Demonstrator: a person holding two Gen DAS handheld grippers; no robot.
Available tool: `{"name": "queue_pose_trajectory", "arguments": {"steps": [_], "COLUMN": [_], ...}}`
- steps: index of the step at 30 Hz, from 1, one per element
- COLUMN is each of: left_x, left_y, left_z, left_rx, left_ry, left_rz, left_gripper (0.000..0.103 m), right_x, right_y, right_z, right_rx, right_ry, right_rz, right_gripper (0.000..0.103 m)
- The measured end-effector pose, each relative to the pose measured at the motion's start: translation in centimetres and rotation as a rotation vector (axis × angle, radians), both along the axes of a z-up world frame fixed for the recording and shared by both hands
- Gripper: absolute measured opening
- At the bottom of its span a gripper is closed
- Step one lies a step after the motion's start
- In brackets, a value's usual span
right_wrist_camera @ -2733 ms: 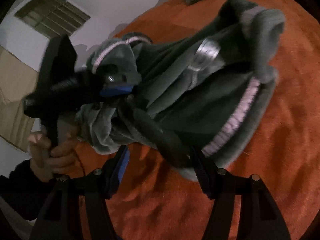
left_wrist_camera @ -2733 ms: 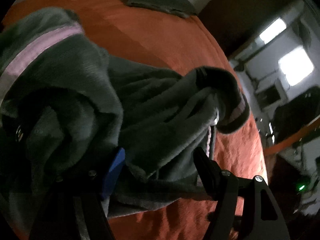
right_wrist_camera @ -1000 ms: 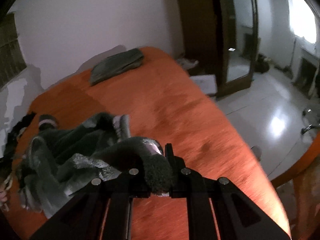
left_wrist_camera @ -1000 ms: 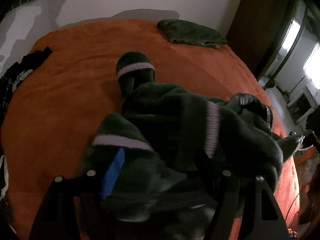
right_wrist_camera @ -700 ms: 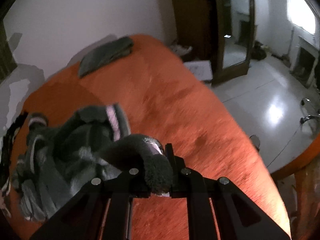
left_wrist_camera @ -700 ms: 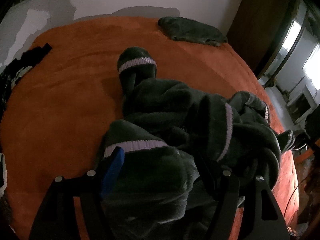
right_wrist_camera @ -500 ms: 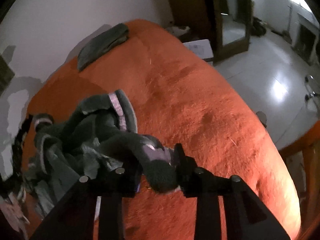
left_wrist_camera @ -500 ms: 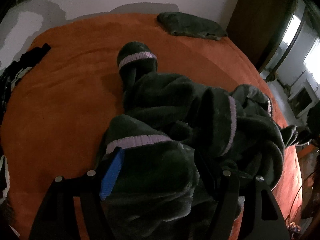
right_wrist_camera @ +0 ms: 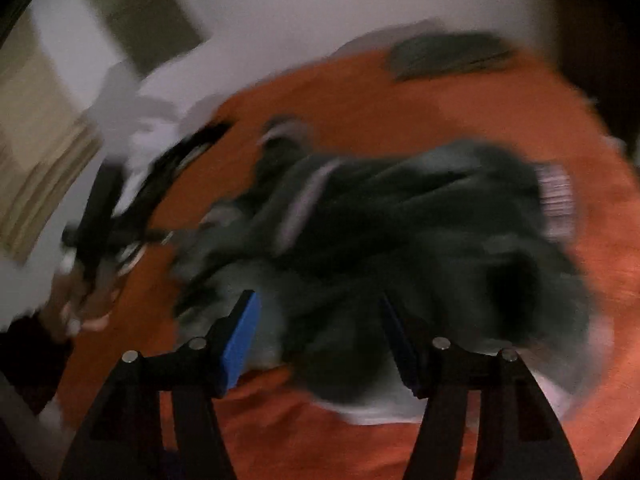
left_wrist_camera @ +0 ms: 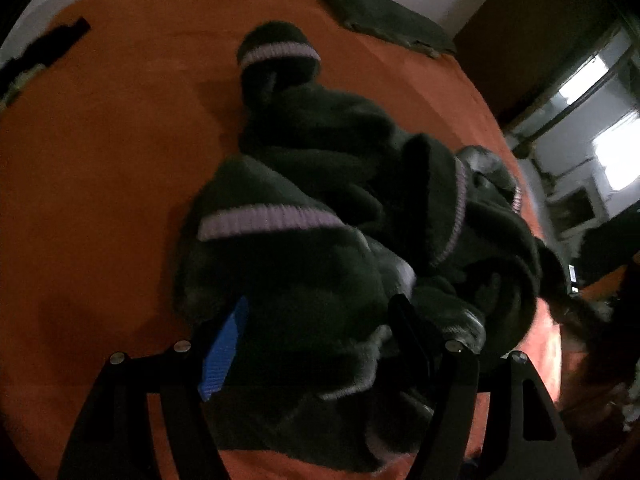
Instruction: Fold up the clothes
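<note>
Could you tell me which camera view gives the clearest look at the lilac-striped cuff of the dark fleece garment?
The left wrist view: the lilac-striped cuff is sharp there, lying on the orange bedspread at the far end of the crumpled fleece garment. The right wrist view is motion-blurred; the cuff is only a pale smear.

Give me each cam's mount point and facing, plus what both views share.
Left wrist: on the left gripper, looking along its open fingers at the crumpled dark fleece garment on the orange bedspread.
Right wrist: on the right gripper, blurred, fingers open, facing the same garment; the person's left hand shows at left.
Shared: garment, bedspread, folded dark item at the far edge.
</note>
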State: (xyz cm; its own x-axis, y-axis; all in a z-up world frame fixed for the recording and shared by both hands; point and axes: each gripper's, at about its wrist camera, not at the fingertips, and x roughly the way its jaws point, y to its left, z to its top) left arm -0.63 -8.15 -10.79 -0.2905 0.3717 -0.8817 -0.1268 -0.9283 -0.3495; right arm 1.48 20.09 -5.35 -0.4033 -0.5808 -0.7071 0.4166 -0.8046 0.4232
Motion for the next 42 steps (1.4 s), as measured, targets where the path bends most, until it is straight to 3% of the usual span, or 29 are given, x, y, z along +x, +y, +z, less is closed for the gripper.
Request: {"name": "queue_pose_trajectory", "arguments": {"steps": [3,7,8,10,13,21,22,24,27,30,36,42], "left_x": [0.3,0.8,0.9,1.0,1.2,0.4,0.4,0.3,0.4,0.5,0.2,0.5], "left_y": [-0.2,-0.8,-0.9,-1.0,-1.1,-0.3,-0.2,0.0,-0.2,-0.7,-4.0,-9.9], "left_z": [-0.9,-1.7,-1.8,-1.9,-1.8,-2.7,-2.7,-2.5,-1.9,-0.8,1.4,4.3], "left_rx": [0.022,0.093,0.105,0.112,0.113,0.106,0.101,0.086,0.063,0.018,-0.059,-0.094], "left_ry": [-0.036,-0.075,-0.078,-0.084,-0.079,-0.084,-0.080,-0.071,-0.043,-0.003,0.049,0.114], "left_rz": [-0.005,0.013,0.021,0.029,0.037,0.072,0.075,0.082,0.101,0.123,0.200,0.372], "left_gripper": [0.074,0.074,0.074,0.074,0.074,0.072,0.068,0.048,0.037,0.033,0.031,0.027], "right_x": [-0.1,-0.7,-0.6,-0.1,0.8,5.8,6.6,8.2,10.2,11.2,12.7,13.9], "right_y": [-4.2,-7.5,-7.8,-8.2,-8.0,-8.0,-8.1,-8.3,-8.7,-8.7,-9.8,-11.3], "right_z": [-2.1,-4.6,-4.8,-4.8,-4.4,-3.4,-3.2,-2.9,-2.8,-3.3,-3.6,-3.7], "right_rx": [0.007,0.022,0.007,0.009,-0.005,-0.107,-0.121,-0.133,-0.116,-0.154,-0.214,-0.259], "right_ry": [-0.047,-0.094,-0.096,-0.083,-0.061,-0.100,-0.104,-0.107,-0.105,-0.150,-0.156,-0.172], "right_rz": [0.108,0.137,0.145,0.149,0.158,0.333,0.362,0.421,0.485,0.519,0.567,0.620], "right_gripper": [0.061,0.059,0.055,0.026,0.014,0.008,0.007,0.007,0.007,0.007,0.007,0.007]}}
